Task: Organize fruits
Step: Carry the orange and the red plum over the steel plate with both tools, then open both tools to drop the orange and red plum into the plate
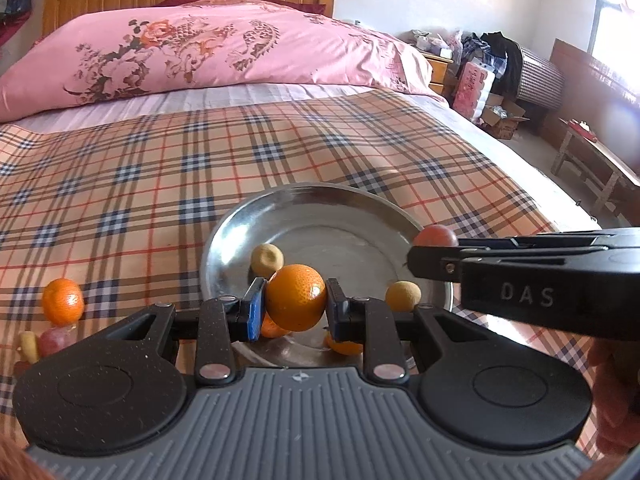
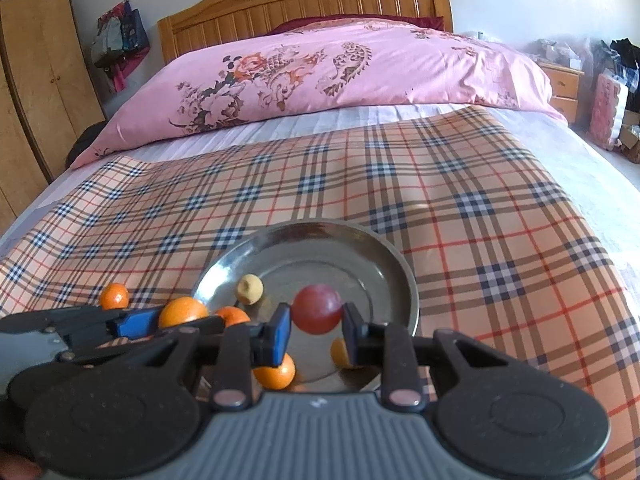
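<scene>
Two grippers hang over the steel plate [image 2: 404,276] — left gripper [image 1: 295,306] clamped on a glossy orange [image 1: 296,297], right gripper [image 2: 316,326] on a smooth red grape [image 2: 317,309].

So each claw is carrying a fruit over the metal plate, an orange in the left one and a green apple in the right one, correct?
Not quite. The right claw holds a round red fruit, not a green apple, as the right wrist view shows. The rest stands: the left claw holds an orange over the metal plate.
</scene>
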The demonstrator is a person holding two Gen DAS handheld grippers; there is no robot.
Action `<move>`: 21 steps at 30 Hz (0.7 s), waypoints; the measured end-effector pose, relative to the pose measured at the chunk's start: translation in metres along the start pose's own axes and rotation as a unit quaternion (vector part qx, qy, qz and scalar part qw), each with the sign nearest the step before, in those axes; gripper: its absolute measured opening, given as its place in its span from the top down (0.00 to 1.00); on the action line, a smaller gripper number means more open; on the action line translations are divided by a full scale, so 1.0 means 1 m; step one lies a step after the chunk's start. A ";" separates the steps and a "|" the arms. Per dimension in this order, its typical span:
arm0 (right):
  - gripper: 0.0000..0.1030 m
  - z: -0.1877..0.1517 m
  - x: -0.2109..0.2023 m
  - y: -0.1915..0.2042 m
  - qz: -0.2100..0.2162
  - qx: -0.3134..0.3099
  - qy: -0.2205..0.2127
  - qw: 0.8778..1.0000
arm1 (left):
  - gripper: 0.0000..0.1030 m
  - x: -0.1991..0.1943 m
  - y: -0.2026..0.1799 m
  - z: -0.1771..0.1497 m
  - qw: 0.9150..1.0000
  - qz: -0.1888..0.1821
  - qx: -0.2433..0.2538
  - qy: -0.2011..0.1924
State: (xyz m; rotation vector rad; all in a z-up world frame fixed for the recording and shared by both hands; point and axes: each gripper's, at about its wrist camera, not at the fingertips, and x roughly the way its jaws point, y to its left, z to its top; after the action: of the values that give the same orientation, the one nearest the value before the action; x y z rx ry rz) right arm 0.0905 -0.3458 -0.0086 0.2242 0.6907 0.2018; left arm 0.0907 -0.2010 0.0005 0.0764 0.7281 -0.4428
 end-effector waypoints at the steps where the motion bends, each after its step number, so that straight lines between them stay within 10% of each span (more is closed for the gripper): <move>1: 0.75 0.000 0.002 -0.001 0.000 0.000 0.001 1.000 | 0.74 0.002 -0.001 0.000 1.000 0.000 0.001 0.001; 21: 0.75 0.002 0.035 -0.021 -0.013 0.017 0.021 1.000 | 0.74 0.031 -0.008 0.005 1.000 -0.005 -0.003 0.015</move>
State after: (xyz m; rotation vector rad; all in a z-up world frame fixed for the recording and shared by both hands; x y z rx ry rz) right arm 0.1203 -0.3574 -0.0343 0.2435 0.7390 0.1704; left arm 0.1112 -0.2209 -0.0155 0.0736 0.7598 -0.4505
